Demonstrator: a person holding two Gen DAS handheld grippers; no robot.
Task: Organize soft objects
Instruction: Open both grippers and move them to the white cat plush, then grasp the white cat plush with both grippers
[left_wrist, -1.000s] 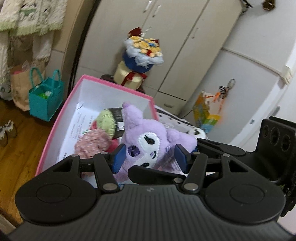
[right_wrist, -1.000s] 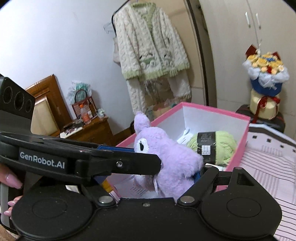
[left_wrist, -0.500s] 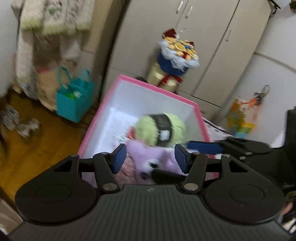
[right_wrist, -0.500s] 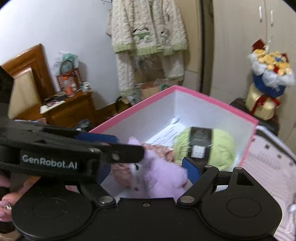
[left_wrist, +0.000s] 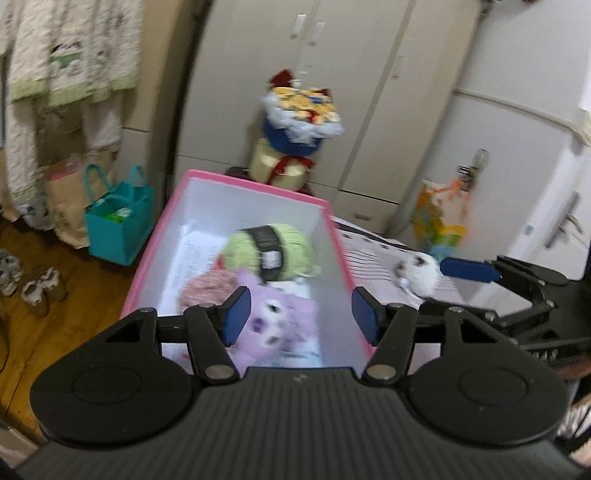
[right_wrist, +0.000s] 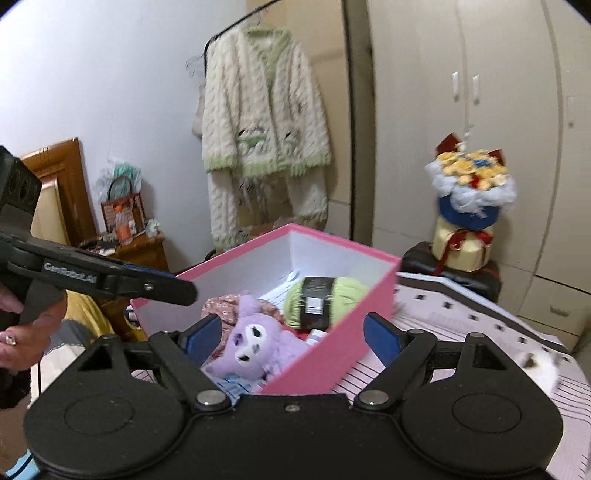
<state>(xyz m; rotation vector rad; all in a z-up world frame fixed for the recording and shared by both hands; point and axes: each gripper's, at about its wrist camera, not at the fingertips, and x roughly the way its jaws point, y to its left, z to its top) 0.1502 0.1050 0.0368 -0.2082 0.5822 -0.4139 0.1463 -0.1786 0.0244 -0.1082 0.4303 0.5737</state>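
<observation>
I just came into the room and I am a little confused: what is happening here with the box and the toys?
A person is sorting soft things with two handheld grippers. The purple plush lies in the pink box beside green yarn. Left gripper and right gripper are open. A white plush waits on the bed.

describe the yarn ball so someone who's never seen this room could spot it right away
Find the pink box with white inner walls on the striped bed cover. The yarn ball lies inside toward its far end, behind the purple plush toy and beside a pinkish floral fabric bundle. It is the only pale green thing in there, wrapped by a black paper band.
</observation>
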